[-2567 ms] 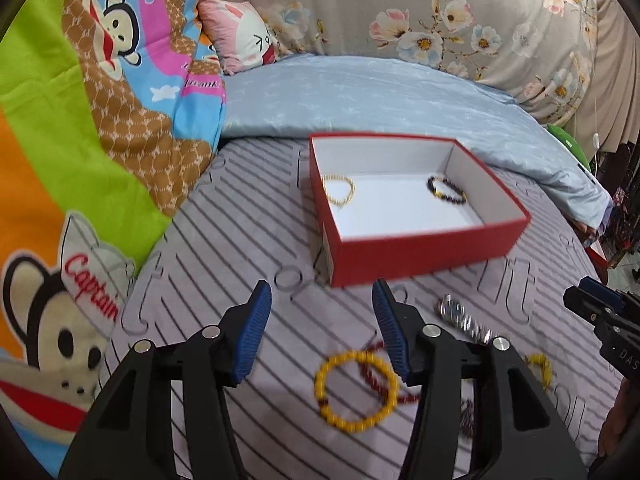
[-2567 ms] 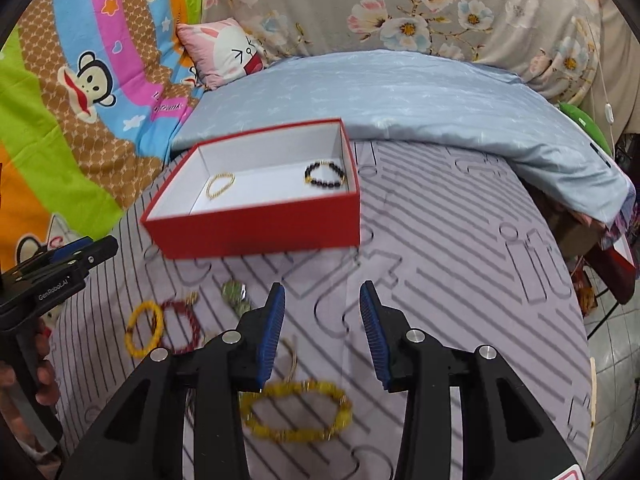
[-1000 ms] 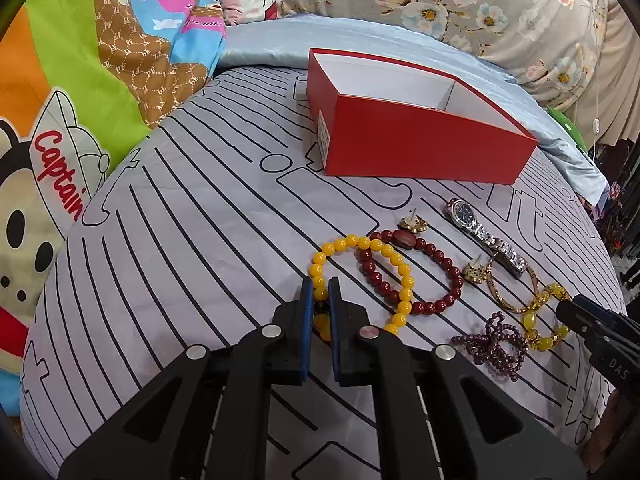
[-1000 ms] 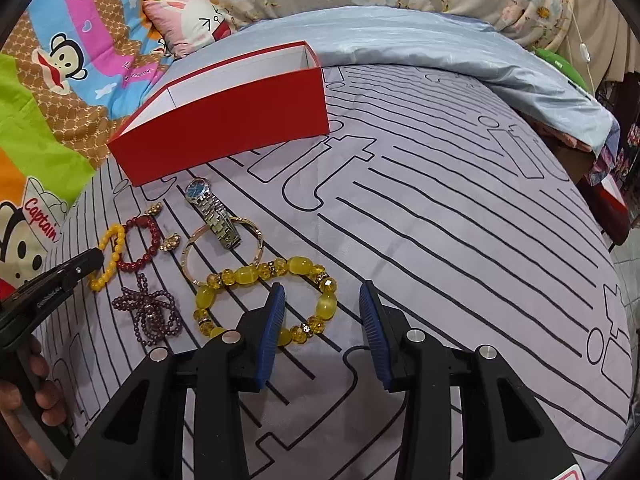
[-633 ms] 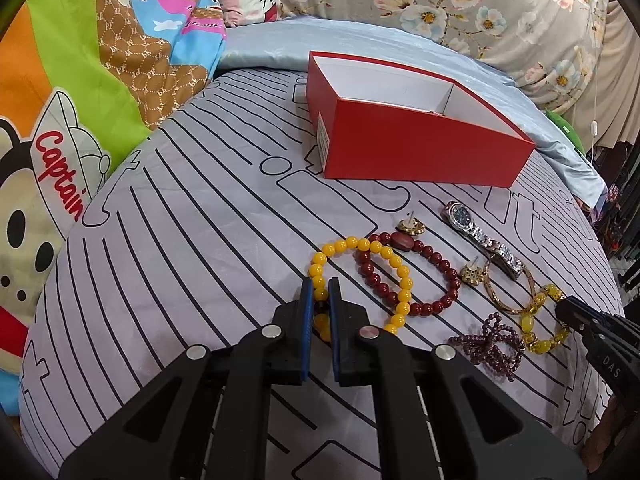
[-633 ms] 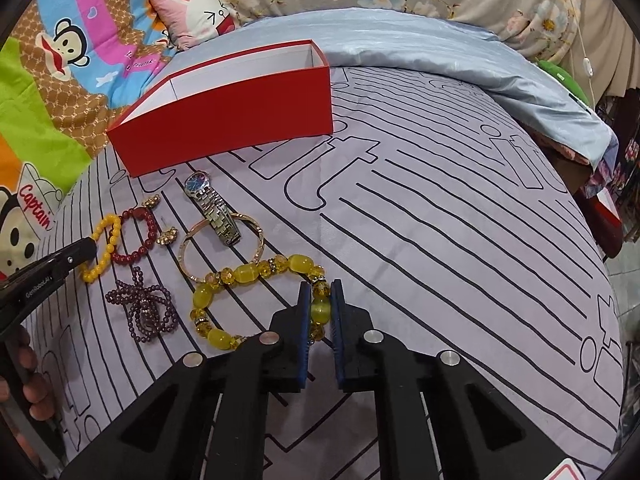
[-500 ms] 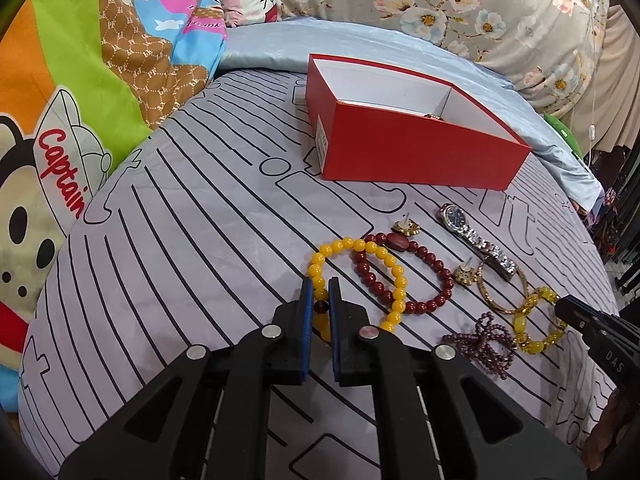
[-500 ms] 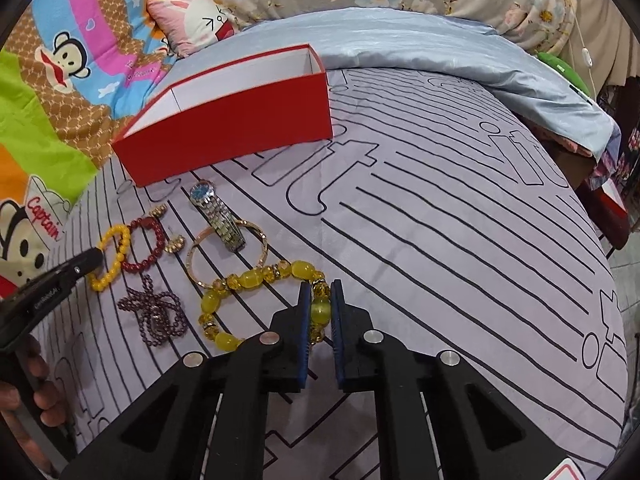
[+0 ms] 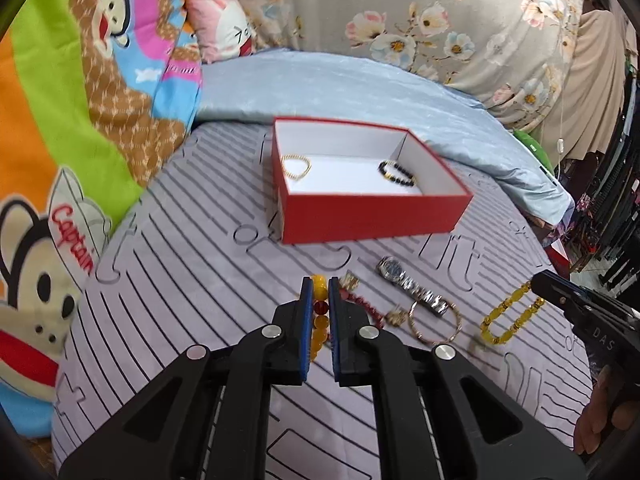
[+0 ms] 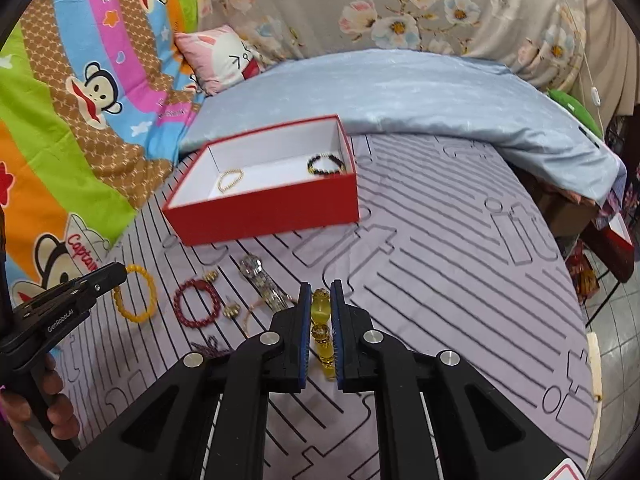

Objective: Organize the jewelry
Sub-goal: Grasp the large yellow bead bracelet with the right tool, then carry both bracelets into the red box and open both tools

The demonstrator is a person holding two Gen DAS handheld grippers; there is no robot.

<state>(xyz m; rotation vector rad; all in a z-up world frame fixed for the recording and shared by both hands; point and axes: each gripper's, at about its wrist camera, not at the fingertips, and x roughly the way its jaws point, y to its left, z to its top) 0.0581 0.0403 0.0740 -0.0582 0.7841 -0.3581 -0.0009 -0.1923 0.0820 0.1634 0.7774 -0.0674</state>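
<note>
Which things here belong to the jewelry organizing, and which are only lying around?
Job:
left gripper, shut on orange bead bracelet
right gripper, shut on yellow crystal bracelet
red box
watch
dark red bracelet
gold bangle

Lying about:
pink pillow
blue quilt

An amber bead bracelet (image 9: 319,322) hangs pinched between blue pads; so does a chunky yellow one (image 10: 322,326). At twelve o'clock sits the red box (image 9: 370,214) (white inside) — gold bracelet (image 9: 296,167) left, black bracelet (image 9: 397,174) right.
</note>
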